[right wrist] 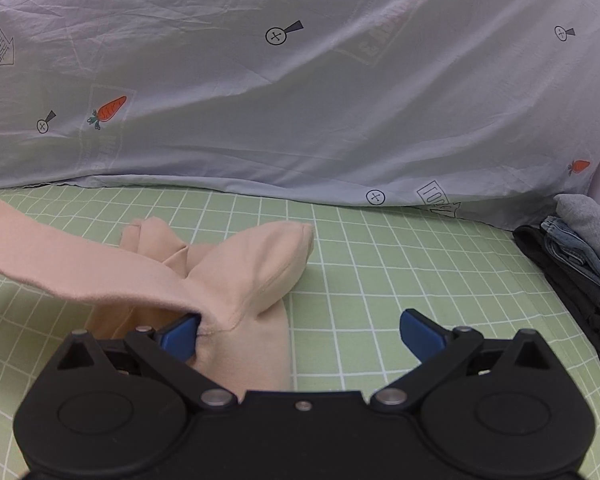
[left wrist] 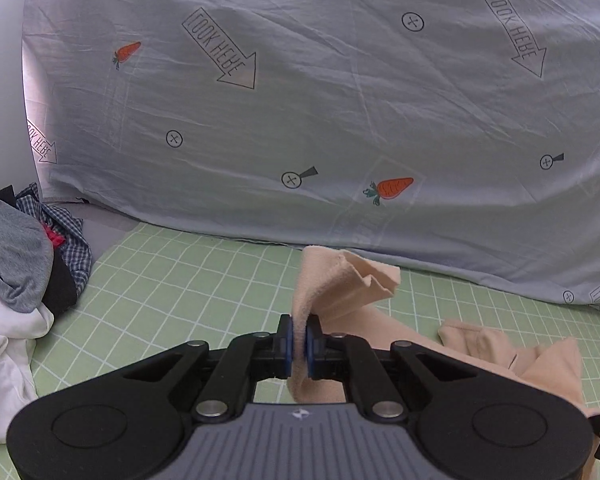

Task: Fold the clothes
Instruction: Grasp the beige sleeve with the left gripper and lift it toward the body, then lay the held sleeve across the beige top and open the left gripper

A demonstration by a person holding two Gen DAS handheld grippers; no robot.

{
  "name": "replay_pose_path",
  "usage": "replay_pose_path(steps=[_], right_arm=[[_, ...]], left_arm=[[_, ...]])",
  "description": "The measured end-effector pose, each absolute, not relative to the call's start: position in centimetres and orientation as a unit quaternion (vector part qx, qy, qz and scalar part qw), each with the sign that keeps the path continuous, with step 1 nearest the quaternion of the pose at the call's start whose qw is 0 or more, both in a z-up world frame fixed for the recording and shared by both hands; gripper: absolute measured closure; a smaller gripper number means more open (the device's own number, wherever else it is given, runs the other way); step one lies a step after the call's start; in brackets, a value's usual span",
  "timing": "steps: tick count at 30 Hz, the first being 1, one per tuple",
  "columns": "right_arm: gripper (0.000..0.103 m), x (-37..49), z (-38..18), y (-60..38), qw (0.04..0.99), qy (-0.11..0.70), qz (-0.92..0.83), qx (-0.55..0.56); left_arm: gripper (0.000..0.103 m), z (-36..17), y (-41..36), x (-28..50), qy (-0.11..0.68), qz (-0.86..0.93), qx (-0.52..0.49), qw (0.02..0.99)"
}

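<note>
1. Peach garment [left wrist: 340, 292], soft knit, rumpled, partly lifted off the green grid desk [left wrist: 180, 280].
2. Left tool [left wrist: 299, 340] pinches a garment fold.
3. Right tool [right wrist: 300, 334] spread wide; its left finger touches the garment [right wrist: 236, 272].

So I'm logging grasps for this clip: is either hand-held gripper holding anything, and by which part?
The left hand-held gripper is shut on a bunched fold of the peach garment. The right hand-held gripper is open, holding nothing; one finger just touches the cloth.
</note>
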State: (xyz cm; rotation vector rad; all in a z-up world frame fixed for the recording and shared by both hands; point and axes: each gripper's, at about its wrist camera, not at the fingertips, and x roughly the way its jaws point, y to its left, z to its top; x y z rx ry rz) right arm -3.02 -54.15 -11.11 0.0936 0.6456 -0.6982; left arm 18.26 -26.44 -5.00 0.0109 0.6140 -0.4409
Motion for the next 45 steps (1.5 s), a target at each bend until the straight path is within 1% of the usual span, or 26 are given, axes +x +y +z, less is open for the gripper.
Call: replay_pose_path(steps=[2, 5, 7, 11, 16, 26, 29, 30, 31, 32, 34, 35, 38, 40, 41, 43, 45], right_arm=[[0.000, -2.6, -11.2, -53.6, 0.891, 0.312, -0.327, 0.042], [0.000, -1.9, -11.9, -52.8, 0.895, 0.321, -0.309, 0.035], [0.000, -1.4, -12.9, -52.5, 0.893, 0.338, -0.295, 0.034], [0.000, -0.7, -14.7, -52.2, 0.885, 0.378, -0.269, 0.042], [0.000, -1.9, -13.7, -51.8, 0.889, 0.379, -0.251, 0.054], [0.000, -1.7, -13.6, -56.5, 0.880, 0.344, -0.281, 0.167], [0.000, -1.4, -13.7, -58.2, 0.874, 0.332, -0.292, 0.203], [0.002, -1.3, -13.8, -58.7, 0.871, 0.328, -0.296, 0.215], [0.006, -1.3, -13.8, -59.3, 0.868, 0.324, -0.299, 0.227], [0.008, -1.2, -13.9, -59.9, 0.865, 0.319, -0.303, 0.239], [0.018, -0.1, -14.1, -60.8, 0.865, 0.311, -0.294, 0.262], [0.020, 0.5, -14.3, -61.3, 0.865, 0.307, -0.288, 0.274], [0.034, 2.4, -14.7, -62.6, 0.864, 0.299, -0.271, 0.299], [0.056, 3.8, -15.0, -63.0, 0.865, 0.308, -0.262, 0.297], [0.062, 4.5, -15.1, -63.2, 0.865, 0.312, -0.257, 0.296], [0.095, 5.8, -15.3, -63.5, 0.865, 0.322, -0.251, 0.290], [0.097, 7.0, -15.6, -63.6, 0.866, 0.334, -0.251, 0.275]], left_arm=[[0.095, -4.6, -25.8, 18.5, 0.297, -0.207, -0.006, 0.932], [0.095, -6.2, -25.3, 18.8, 0.309, -0.186, 0.012, 0.933], [0.095, -8.2, -24.7, 19.2, 0.334, -0.169, 0.018, 0.927], [0.095, -13.1, -22.8, 19.9, 0.408, -0.138, 0.005, 0.903], [0.095, -15.9, -21.7, 19.5, 0.448, -0.125, -0.012, 0.885], [0.094, -16.4, -21.8, 19.7, 0.460, -0.129, -0.006, 0.878], [0.092, -16.4, -21.9, 19.8, 0.461, -0.130, -0.001, 0.878], [0.091, -16.4, -21.9, 19.8, 0.462, -0.130, -0.001, 0.877], [0.091, -16.5, -21.8, 19.9, 0.463, -0.131, -0.002, 0.877], [0.091, -16.5, -21.7, 19.9, 0.464, -0.131, -0.005, 0.876], [0.091, -16.5, -21.5, 20.0, 0.465, -0.133, -0.008, 0.875], [0.091, -16.5, -21.5, 20.0, 0.466, -0.134, -0.009, 0.875], [0.090, -16.5, -21.5, 20.0, 0.466, -0.135, -0.007, 0.875], [0.090, -16.5, -21.6, 20.0, 0.466, -0.134, -0.005, 0.875], [0.090, -16.5, -21.6, 20.0, 0.465, -0.134, -0.004, 0.875], [0.090, -16.5, -21.6, 20.0, 0.464, -0.134, -0.004, 0.875], [0.090, -16.6, -21.5, 19.9, 0.462, -0.134, -0.006, 0.877]])
